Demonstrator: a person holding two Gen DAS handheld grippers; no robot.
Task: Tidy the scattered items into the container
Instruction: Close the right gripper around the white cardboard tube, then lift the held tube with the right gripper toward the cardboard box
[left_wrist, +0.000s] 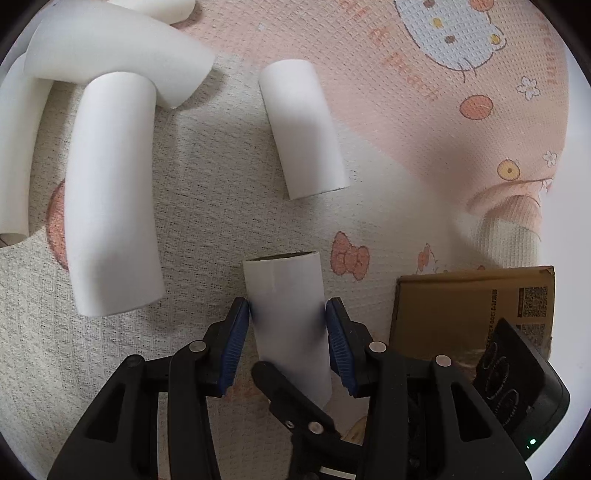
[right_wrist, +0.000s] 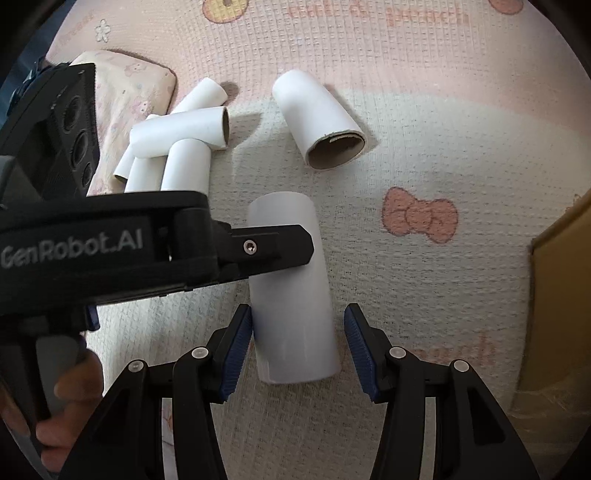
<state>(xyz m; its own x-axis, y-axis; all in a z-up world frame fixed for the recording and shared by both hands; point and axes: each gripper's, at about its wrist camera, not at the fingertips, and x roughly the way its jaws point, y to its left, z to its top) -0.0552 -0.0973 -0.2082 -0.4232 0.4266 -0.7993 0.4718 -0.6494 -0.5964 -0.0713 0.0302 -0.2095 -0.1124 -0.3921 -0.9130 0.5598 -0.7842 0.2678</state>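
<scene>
Two sets of jaws bracket one white cardboard tube (right_wrist: 291, 291): left gripper (left_wrist: 288, 314) touching, grip uncertain; right gripper (right_wrist: 298, 332) open. Collision is risked at 9 o'clock.

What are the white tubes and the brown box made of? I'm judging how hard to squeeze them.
The white cylindrical tubes look like cardboard cores with a matte white paper wrap: the open end shows a brown layered wall. The brown box looks like plain matte corrugated cardboard with printed codes, though no fluting shows.

Home floor: pink cartoon-cat play mat (left_wrist: 424, 122).
</scene>
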